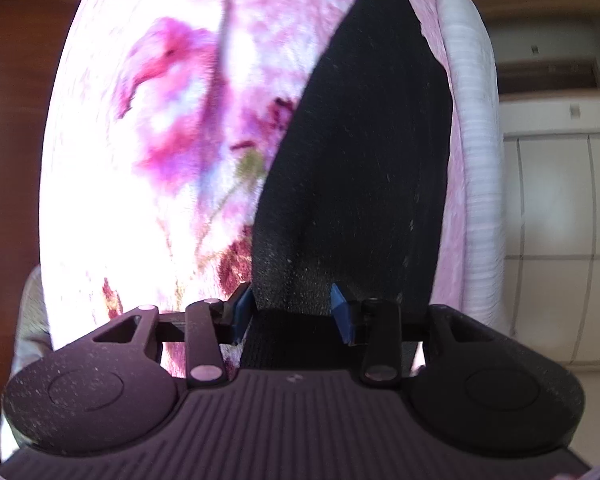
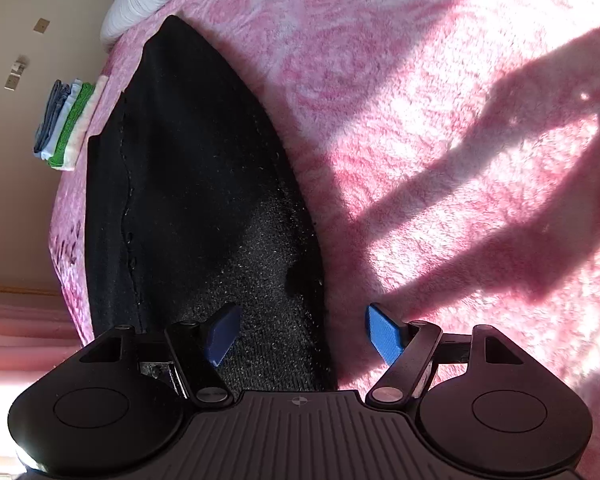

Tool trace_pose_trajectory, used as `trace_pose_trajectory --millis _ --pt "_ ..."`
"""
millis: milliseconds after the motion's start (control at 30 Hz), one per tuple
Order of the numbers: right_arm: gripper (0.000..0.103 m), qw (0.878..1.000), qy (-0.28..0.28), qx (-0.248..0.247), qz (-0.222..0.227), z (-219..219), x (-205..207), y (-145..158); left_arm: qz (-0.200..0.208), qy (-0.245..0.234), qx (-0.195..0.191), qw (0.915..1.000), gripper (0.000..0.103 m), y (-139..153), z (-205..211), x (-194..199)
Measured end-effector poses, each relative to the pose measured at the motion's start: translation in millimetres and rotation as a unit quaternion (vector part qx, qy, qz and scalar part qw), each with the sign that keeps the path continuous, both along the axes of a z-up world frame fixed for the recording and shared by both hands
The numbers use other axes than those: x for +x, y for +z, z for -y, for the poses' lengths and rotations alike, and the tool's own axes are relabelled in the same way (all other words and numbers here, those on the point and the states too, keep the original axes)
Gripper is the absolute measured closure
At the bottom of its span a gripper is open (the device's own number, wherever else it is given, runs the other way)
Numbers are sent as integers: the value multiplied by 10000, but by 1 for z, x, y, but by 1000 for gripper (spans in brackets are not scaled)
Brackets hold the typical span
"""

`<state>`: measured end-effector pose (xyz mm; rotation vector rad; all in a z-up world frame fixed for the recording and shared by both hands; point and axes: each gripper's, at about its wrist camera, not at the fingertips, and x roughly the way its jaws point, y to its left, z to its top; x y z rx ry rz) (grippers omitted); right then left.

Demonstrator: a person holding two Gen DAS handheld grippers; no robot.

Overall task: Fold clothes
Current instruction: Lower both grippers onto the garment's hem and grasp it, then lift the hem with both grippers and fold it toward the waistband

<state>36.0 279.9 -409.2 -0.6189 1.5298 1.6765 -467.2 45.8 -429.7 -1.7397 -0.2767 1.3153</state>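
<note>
Both grippers sit low over a black garment [image 1: 360, 152] spread on my pink floral blanket [image 2: 420, 120]. My left gripper [image 1: 292, 312] has its blue pads apart with the cloth's near edge lying between them, not pinched; my right gripper [image 2: 302, 334] is spread wide, garment ahead and to its left, its shadow on the blanket to its right. Folded clothes [image 2: 66, 124] stack far left.

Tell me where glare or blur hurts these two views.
Left wrist: blanket blown out white and motion-smeared, black garment still readable. Right wrist: sharper, hard sunlight on the blanket with a gripper-shaped shadow, glare bottom left.
</note>
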Motion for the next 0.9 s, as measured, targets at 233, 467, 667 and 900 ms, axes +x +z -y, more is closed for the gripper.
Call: trace_pose_trajectory --millis 233,467,667,900 --pt "67 9984 85 -53 -564 -4 7 -18 280 58 162 9995 75 -9 -3 -3" --pt "67 9967 37 -323 -745 -9 12 -25 104 -248 235 9994 78 -7 -10 10" --pt "84 9974 159 -493 -498 -20 -3 -23 -111 -325 185 9992 95 -5 -17 14" --pt "95 9983 266 -487 -173 -19 -1 -1 -441 -260 371 9980 96 19 -4 23"
